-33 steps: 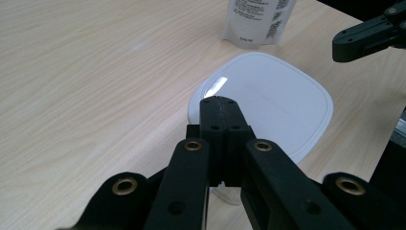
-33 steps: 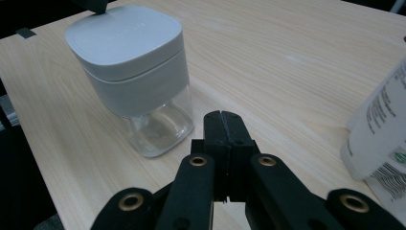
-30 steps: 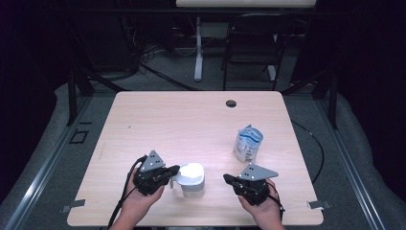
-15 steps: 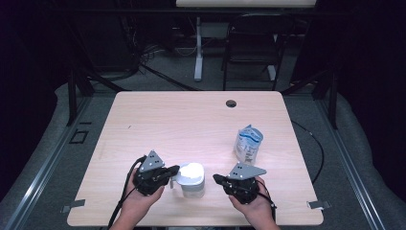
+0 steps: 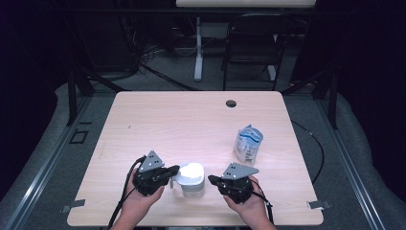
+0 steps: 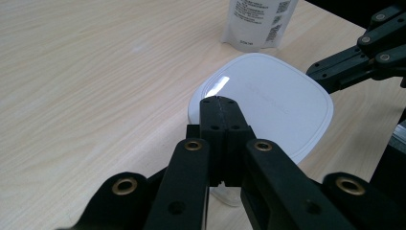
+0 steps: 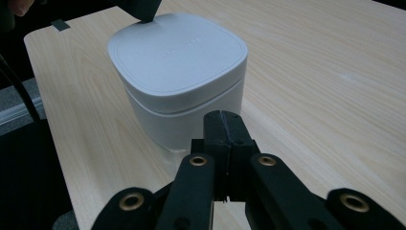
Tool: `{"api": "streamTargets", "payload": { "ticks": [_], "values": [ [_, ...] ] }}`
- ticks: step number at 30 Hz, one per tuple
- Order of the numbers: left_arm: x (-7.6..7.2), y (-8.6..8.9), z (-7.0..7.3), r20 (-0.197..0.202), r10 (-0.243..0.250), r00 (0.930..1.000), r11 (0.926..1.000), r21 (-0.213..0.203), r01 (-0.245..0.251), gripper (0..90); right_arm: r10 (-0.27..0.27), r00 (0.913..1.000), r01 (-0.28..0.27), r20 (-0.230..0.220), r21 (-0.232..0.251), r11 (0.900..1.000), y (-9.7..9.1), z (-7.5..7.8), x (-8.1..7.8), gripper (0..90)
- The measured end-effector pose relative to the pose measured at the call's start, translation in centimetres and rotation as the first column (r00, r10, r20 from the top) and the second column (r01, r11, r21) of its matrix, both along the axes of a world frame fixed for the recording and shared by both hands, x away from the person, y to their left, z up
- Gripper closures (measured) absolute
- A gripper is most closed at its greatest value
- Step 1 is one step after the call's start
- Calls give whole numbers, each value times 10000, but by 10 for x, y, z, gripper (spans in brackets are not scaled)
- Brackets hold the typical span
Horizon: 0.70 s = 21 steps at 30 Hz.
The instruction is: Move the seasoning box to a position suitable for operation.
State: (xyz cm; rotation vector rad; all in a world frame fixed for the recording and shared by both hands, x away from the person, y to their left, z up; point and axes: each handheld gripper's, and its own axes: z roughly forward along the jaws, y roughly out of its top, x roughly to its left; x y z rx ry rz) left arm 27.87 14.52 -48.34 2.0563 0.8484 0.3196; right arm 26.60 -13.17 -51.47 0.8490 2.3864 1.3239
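A white square container (image 5: pixel 192 178) with a rounded lid stands near the table's front edge, between the two grippers. My left gripper (image 5: pixel 175 169) is shut with nothing in it; its tips (image 6: pixel 219 100) lie over the near edge of the lid (image 6: pixel 282 96). In the right gripper view that tip (image 7: pixel 142 12) seems to touch the lid's far rim. My right gripper (image 5: pixel 211 180) is shut and empty too. It points at the container's side wall (image 7: pixel 191 105), with its tips (image 7: pixel 223 116) just short of the wall.
A white and blue pouch (image 5: pixel 248 143) stands upright behind and to the right of the container, seen also as a pouch (image 6: pixel 258 21) beyond the lid. A cable hole (image 5: pixel 231 103) sits near the table's far edge. A chair (image 5: pixel 253 52) stands behind the table.
My right gripper has slid left along the table's front toward the container. The left gripper and the container have stayed in place.
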Motion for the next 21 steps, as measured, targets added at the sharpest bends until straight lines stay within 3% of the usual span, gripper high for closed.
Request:
{"api": "streamTargets", "payload": {
  "ticks": [21],
  "values": [
    [0,0,0,-10,5,10000,10000,-54,-5,900,190,9998,-191,-48,-140,9997,8,-3,2,900]
  ]
}}
